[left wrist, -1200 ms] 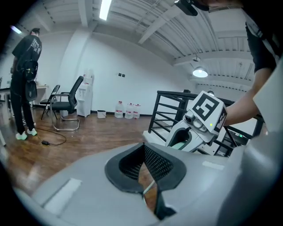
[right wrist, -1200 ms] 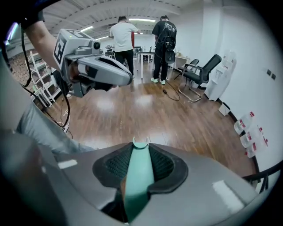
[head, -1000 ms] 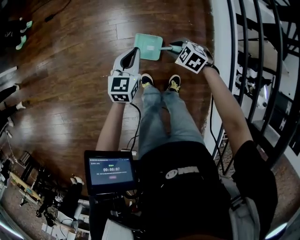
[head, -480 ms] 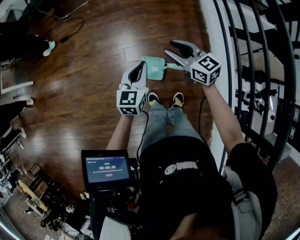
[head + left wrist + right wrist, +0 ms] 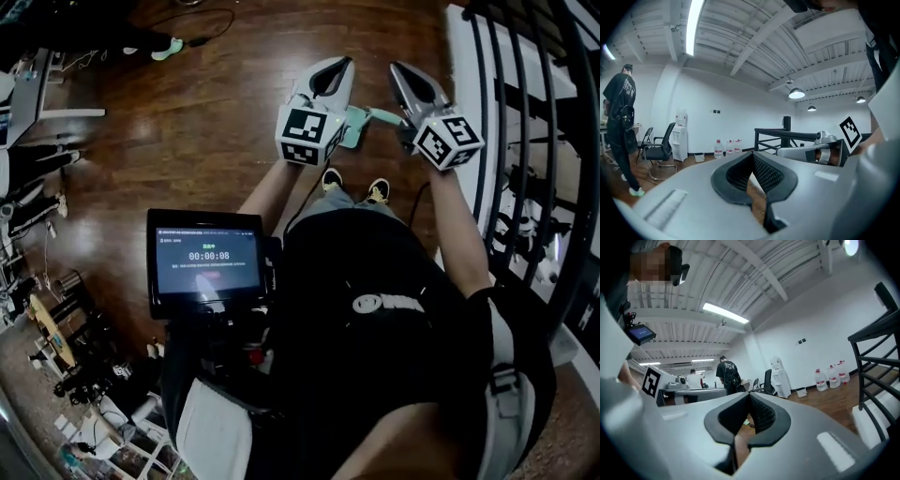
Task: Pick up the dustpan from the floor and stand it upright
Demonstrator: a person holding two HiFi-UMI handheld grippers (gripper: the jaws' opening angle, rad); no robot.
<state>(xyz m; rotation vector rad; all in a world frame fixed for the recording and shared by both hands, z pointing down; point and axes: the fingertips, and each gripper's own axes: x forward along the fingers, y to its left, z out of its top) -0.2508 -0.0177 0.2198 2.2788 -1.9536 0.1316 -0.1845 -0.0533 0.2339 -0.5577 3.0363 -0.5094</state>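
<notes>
The teal dustpan (image 5: 355, 126) rests on the wooden floor ahead of the person's shoes, its handle (image 5: 382, 116) pointing right. Its left part is hidden behind my left gripper (image 5: 339, 64). That gripper is raised well above the floor, points level and is shut with nothing in it (image 5: 750, 160). My right gripper (image 5: 397, 67) is held up beside it, also level, shut and empty (image 5: 748, 401). Neither gripper touches the dustpan. Each gripper shows at the edge of the other's view.
A black stair railing (image 5: 525, 141) on a white base runs along the right. A tablet screen (image 5: 206, 258) is mounted at the person's waist. The person's shoes (image 5: 332, 180) stand just behind the dustpan. A person (image 5: 621, 122), office chairs, a water dispenser (image 5: 679, 136) and water bottles are farther off.
Both grippers have risen from near the floor to chest height and levelled out. The right gripper left the dustpan's handle, opened wide, then shut empty.
</notes>
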